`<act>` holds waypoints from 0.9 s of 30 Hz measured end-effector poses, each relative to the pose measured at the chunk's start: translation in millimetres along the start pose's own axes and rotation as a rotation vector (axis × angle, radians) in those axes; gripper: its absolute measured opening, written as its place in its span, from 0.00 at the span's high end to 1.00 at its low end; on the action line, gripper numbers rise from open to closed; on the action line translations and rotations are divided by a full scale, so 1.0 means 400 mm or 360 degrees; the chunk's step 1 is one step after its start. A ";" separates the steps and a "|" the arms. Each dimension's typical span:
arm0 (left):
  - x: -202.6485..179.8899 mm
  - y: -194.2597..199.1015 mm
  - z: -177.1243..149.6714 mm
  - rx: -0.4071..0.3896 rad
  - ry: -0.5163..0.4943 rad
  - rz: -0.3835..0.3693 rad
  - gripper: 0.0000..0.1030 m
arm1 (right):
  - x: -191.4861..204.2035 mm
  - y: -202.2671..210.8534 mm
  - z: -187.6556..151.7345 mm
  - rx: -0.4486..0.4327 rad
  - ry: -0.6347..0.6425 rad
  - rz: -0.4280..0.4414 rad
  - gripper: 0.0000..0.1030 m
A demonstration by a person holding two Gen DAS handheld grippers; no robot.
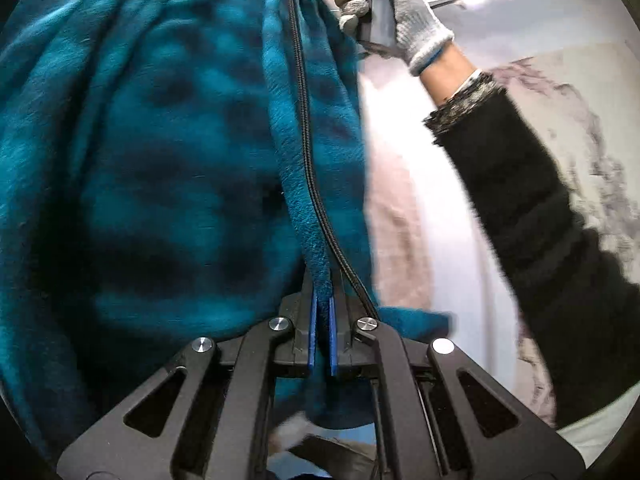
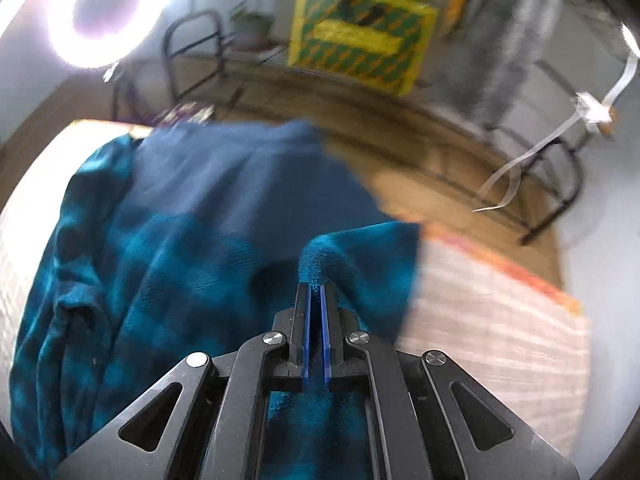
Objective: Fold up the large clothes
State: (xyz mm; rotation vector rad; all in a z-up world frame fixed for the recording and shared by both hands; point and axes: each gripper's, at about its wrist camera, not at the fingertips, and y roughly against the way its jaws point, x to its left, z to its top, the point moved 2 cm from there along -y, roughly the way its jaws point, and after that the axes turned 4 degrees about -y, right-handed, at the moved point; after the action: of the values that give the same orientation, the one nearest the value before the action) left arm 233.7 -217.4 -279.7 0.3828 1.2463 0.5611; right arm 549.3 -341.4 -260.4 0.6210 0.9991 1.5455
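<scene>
Teal fleece, patterned with darker blotches, fills most of both views: this large garment (image 1: 132, 152) lies bunched over a pale striped worktop (image 2: 492, 344).

Left wrist view: the left claw (image 1: 323, 304) is clamped on a narrow fold of the fleece, the blue pads pinching an edge strip that runs up toward twelve o'clock. A black braided cable (image 1: 308, 152) lies along that strip. At one o'clock a hand in a grey knit glove (image 1: 392, 12) grips a dark handle, and a black sleeve (image 1: 532, 216) sweeps down to four o'clock. Only this view shows the person; pale blurred ground lies between fleece and sleeve.

Right wrist view: the right claw (image 2: 316, 292) is closed tight on a raised peak of the fleece (image 2: 168, 240), the cloth pulled up between the pads. Only here does the room appear: a bright ring lamp (image 2: 106, 12) at eleven o'clock, a yellow and green patterned box (image 2: 360, 40) at twelve, a dark metal frame (image 2: 560, 176) at two, and brown floor (image 2: 420, 160) between.

The garment's free edge runs from twelve o'clock down to three o'clock of the claw, ending over the worktop. The worktop's orange-trimmed border shows at three o'clock, with bare striped surface to the right of the cloth. At nine o'clock the fleece reaches near the worktop's left rim.
</scene>
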 end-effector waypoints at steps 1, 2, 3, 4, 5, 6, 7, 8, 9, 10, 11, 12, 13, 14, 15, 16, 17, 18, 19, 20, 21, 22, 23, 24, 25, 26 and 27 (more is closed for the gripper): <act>0.007 -0.003 -0.003 0.0003 -0.0015 0.0055 0.98 | 0.017 -0.031 -0.003 0.0047 0.0014 0.0016 0.97; 0.009 -0.006 -0.006 0.0006 -0.0017 0.0078 0.98 | 0.024 -0.049 -0.007 0.0072 0.0018 0.0018 0.94; 0.010 -0.007 -0.008 0.0006 -0.0018 0.0090 0.98 | 0.022 -0.059 -0.009 0.0093 0.0017 0.0031 0.92; 0.009 -0.008 -0.010 0.0005 -0.0032 0.0117 0.98 | 0.018 -0.057 -0.011 0.0106 0.0002 0.0060 0.90; -0.001 -0.008 -0.010 0.0003 -0.0049 0.0137 0.98 | 0.004 -0.043 -0.014 0.0102 -0.0028 0.0095 0.88; 0.004 0.000 -0.012 0.0000 -0.0057 0.0146 0.98 | -0.012 -0.019 -0.014 0.0092 -0.0059 0.0126 0.80; 0.000 0.003 -0.011 -0.0005 -0.0057 0.0147 0.98 | -0.026 0.004 -0.016 0.0071 -0.0080 0.0149 0.70; -0.001 0.011 -0.009 -0.0006 -0.0054 0.0150 0.97 | -0.037 0.035 -0.019 0.0041 -0.0098 0.0161 0.66; -0.005 0.020 -0.004 -0.0008 -0.0051 0.0162 0.94 | -0.064 0.088 -0.030 -0.0011 -0.0126 0.0170 0.63; -0.004 0.033 -0.003 -0.0015 -0.0054 0.0170 0.91 | -0.080 0.124 -0.038 -0.0042 -0.0146 0.0194 0.63; -0.008 0.050 -0.003 -0.0029 -0.0071 0.0182 0.91 | -0.096 0.161 -0.048 -0.0070 -0.0166 0.0232 0.63; -0.012 0.068 -0.004 -0.0047 -0.0094 0.0200 0.90 | -0.125 0.228 -0.067 -0.0125 -0.0210 0.0287 0.63; -0.014 0.076 -0.004 -0.0057 -0.0108 0.0209 0.90 | -0.140 0.269 -0.081 -0.0162 -0.0244 0.0325 0.63; -0.017 0.093 -0.006 -0.0072 -0.0133 0.0225 0.90 | -0.155 0.316 -0.096 -0.0198 -0.0277 0.0373 0.63; -0.021 0.109 -0.009 -0.0087 -0.0161 0.0247 0.90 | -0.174 0.369 -0.115 -0.0245 -0.0318 0.0425 0.63; -0.021 0.121 -0.012 -0.0094 -0.0179 0.0258 0.90 | -0.198 0.442 -0.149 -0.0305 -0.0371 0.0469 0.63; -0.023 0.138 -0.017 -0.0106 -0.0208 0.0271 0.90 | -0.211 0.493 -0.176 -0.0347 -0.0407 0.0502 0.63; -0.026 0.154 -0.024 -0.0116 -0.0235 0.0290 0.90 | -0.215 0.528 -0.193 -0.0376 -0.0430 0.0526 0.63; -0.024 0.164 -0.031 -0.0123 -0.0245 0.0295 0.90 | -0.226 0.587 -0.232 -0.0424 -0.0464 0.0569 0.63; -0.023 0.180 -0.038 -0.0130 -0.0258 0.0287 0.90 | -0.234 0.643 -0.278 -0.0469 -0.0499 0.0605 0.63; -0.026 0.195 -0.044 -0.0138 -0.0269 0.0280 0.90 | -0.238 0.686 -0.319 -0.0498 -0.0530 0.0629 0.63; -0.030 0.201 -0.048 -0.0141 -0.0275 0.0274 0.89 | -0.235 0.717 -0.353 -0.0514 -0.0553 0.0639 0.63; -0.042 0.211 -0.054 -0.0143 -0.0287 0.0256 0.85 | -0.229 0.752 -0.406 -0.0525 -0.0579 0.0640 0.63; -0.057 0.211 -0.056 -0.0145 -0.0298 0.0238 0.74 | -0.229 0.768 -0.438 -0.0529 -0.0592 0.0641 0.63; -0.071 0.213 -0.058 -0.0152 -0.0318 0.0218 0.61 | -0.216 0.792 -0.504 -0.0523 -0.0615 0.0641 0.63; -0.083 0.216 -0.061 -0.0155 -0.0347 0.0209 0.57 | -0.218 0.801 -0.535 -0.0513 -0.0626 0.0647 0.63; -0.097 0.215 -0.064 -0.0154 -0.0391 0.0207 0.56 | -0.199 0.805 -0.598 -0.0481 -0.0647 0.0664 0.63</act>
State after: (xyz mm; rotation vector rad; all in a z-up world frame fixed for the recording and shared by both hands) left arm 184.6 -171.7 -208.4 0.4394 0.9596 0.6621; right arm 203.1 -481.3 -93.9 0.9195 0.3297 1.7901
